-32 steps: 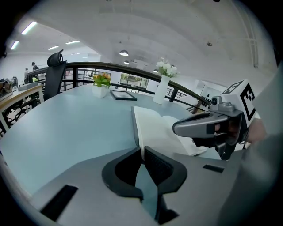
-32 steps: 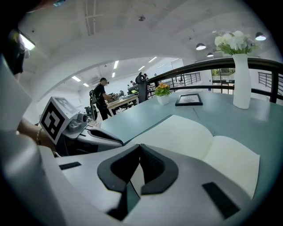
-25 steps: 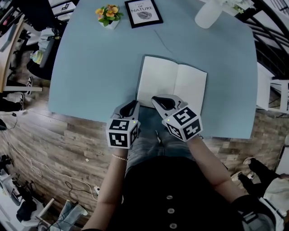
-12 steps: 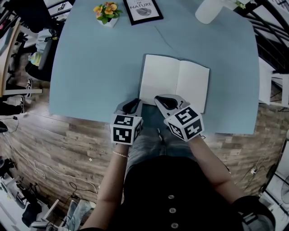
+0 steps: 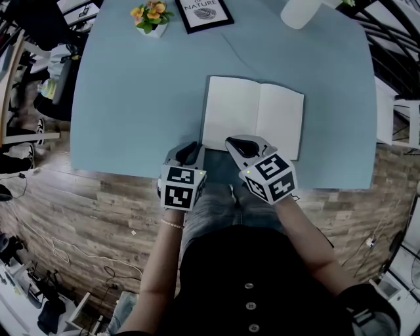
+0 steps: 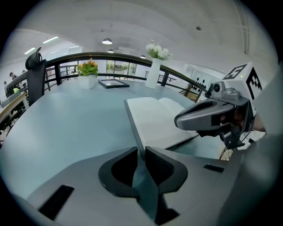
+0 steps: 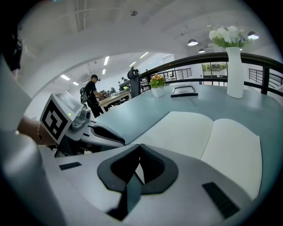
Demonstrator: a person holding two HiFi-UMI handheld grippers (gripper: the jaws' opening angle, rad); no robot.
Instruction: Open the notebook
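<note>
1. Blue-grey table (image 5: 131,98) carries the notebook (image 5: 252,118), which already lies open and flat near the person's edge, with two blank white pages facing up. The framed print (image 5: 207,13) and the flower pot (image 5: 149,14) stand well apart from it at the far edge.
2. The left hand-held gripper (image 6: 141,148) sits at the notebook's near left corner. Its jaws stand narrowly apart and have just been opening a little. The cover's left edge runs into their mouth, but the pads do not appear to press on it.
3. The right hand-held gripper (image 7: 139,145) has its tips together and holds nothing. It hangs over the near edge of the left page, and I cannot tell whether it touches the paper.
4. The opening itself looks done, so the step in hand is most likely the release.
5. To do it well, widen the left jaws until both pads are clear of the cover edge before the hand moves at all. Then draw back toward the body along the line of that edge. A sideways pull or a lift could drag the cover or flip it shut.
6. Keep the right hand-held gripper low over the page as a guard until the left is free. Then raise it straight up, since a closed tip sliding across could crease the paper.
</note>
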